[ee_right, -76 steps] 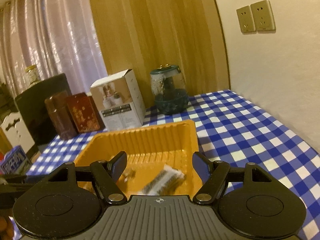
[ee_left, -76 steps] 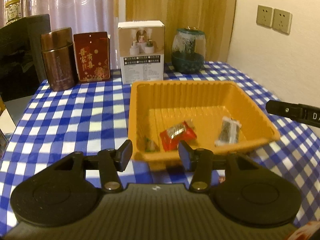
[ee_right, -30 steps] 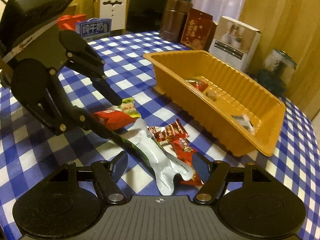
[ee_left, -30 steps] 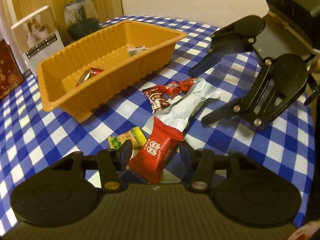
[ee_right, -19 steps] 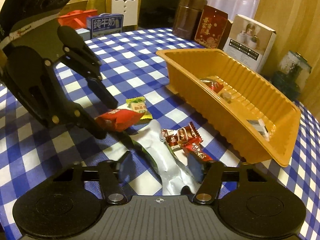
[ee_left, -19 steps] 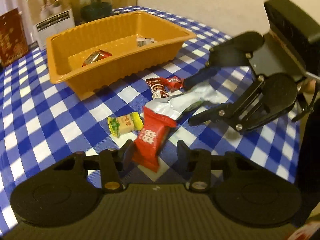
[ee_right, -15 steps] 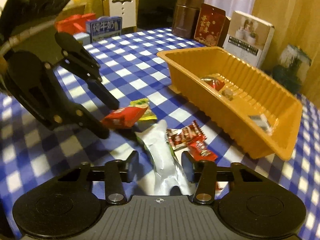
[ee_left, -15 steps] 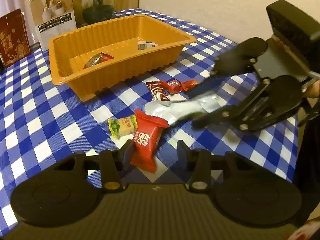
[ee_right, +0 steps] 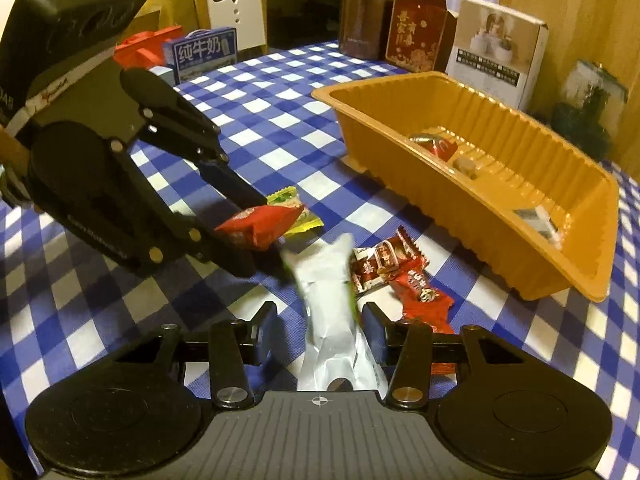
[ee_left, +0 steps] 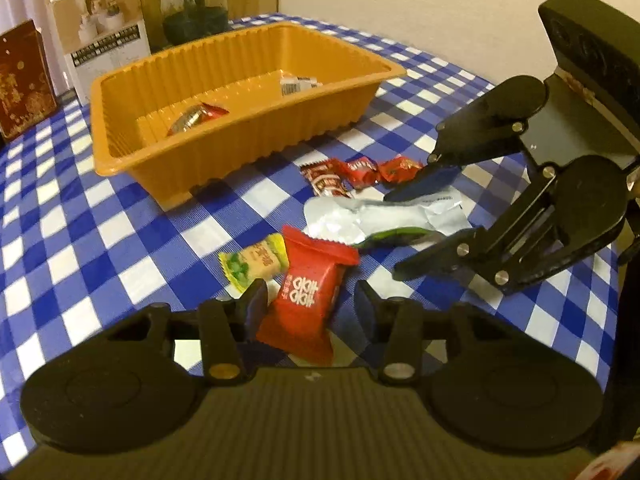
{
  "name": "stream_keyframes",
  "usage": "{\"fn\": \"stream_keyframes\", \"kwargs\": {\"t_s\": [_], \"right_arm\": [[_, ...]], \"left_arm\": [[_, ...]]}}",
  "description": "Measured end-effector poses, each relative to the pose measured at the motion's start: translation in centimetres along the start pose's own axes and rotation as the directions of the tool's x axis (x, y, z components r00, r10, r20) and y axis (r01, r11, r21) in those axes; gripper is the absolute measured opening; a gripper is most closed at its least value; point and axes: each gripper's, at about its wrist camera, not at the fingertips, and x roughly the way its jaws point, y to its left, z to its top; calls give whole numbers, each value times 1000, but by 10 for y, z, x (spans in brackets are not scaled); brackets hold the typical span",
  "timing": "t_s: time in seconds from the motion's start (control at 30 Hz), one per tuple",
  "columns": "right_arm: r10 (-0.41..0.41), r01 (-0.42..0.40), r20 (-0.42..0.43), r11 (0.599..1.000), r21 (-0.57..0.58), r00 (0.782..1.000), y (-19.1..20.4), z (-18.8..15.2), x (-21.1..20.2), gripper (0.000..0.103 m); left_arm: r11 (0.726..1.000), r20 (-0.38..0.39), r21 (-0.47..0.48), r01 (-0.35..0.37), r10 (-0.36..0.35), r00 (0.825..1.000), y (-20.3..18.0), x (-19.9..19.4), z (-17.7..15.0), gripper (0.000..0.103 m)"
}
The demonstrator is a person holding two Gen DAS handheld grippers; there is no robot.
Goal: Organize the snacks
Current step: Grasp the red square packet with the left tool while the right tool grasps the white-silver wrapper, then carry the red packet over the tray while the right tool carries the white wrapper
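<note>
Table had a blue-white checked cloth (ee_left: 120, 240). On it sat an orange tray (ee_left: 240, 128), with a yellow-green candy (ee_left: 256, 260) and three small red wrapped sweets (ee_left: 360, 172) on the cloth near its front. At the far edge stood a brown canister (ee_right: 366, 16), a red box (ee_right: 416, 28), a white box (ee_right: 496, 52) and a dark glass jar (ee_left: 192, 4).

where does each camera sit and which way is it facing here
Left wrist: on the left gripper, angled down over its fingers at a red snack pack between them; the right gripper shows opposite.
Right wrist: on the right gripper, angled down at a silver pouch; the left gripper shows opposite.
Shared: orange tray, checked tablecloth, both snacks.
</note>
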Motion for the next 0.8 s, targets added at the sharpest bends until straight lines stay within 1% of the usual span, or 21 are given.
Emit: {"fn": "stream_keyframes", "kwargs": {"t_s": [0.03, 0.07, 0.13, 0.23, 0.37, 0.5, 0.53, 0.63, 0.67, 0.73, 0.8], "right_arm": [[9, -9, -4, 1000, 10, 1000, -1, 0, 0, 47], [19, -19, -8, 999, 26, 1000, -2, -1, 0, 42], [9, -9, -8, 999, 47, 1000, -3, -1, -2, 32], [20, -19, -7, 995, 98, 1000, -8, -1, -4, 31], [12, -11, -4, 994, 111, 1000, -7, 0, -5, 31], [1, -1, 0, 994, 112, 1000, -6, 0, -5, 32], [-7, 6, 2, 994, 105, 1000, -4, 1, -4, 32], [-32, 32, 0, 996, 85, 999, 1, 1, -1, 32], [-40, 40, -1, 996, 83, 999, 2, 2, -1, 32], [-46, 47, -6, 994, 102, 999, 2, 2, 0, 31], [-49, 50, -6, 990, 130, 999, 1, 3, -2, 31]], "left_arm": [[1000, -2, -1, 3, -3, 1000, -1, 0, 0, 44], [1000, -1, -4, 8, -8, 1000, -1, -1, 0, 44], [1000, 6, -11, 19, -19, 1000, -1, -4, 1, 43], [1000, 16, -20, 17, -17, 1000, -1, -5, 3, 43], [1000, -17, 2, 6, -6, 1000, -3, 1, 2, 43], [1000, -19, -1, 1, -1, 1000, -5, 1, 1, 43], [1000, -20, -9, -5, 5, 1000, -5, 1, 0, 42], [999, -21, -35, -32, 31, 999, -6, 0, 1, 29], [998, -21, -54, -34, 33, 999, -5, -1, 1, 26], [995, -24, -89, -37, 35, 999, -4, -2, 2, 26], [994, -24, -99, -52, 50, 998, -7, -4, 2, 26]]}}
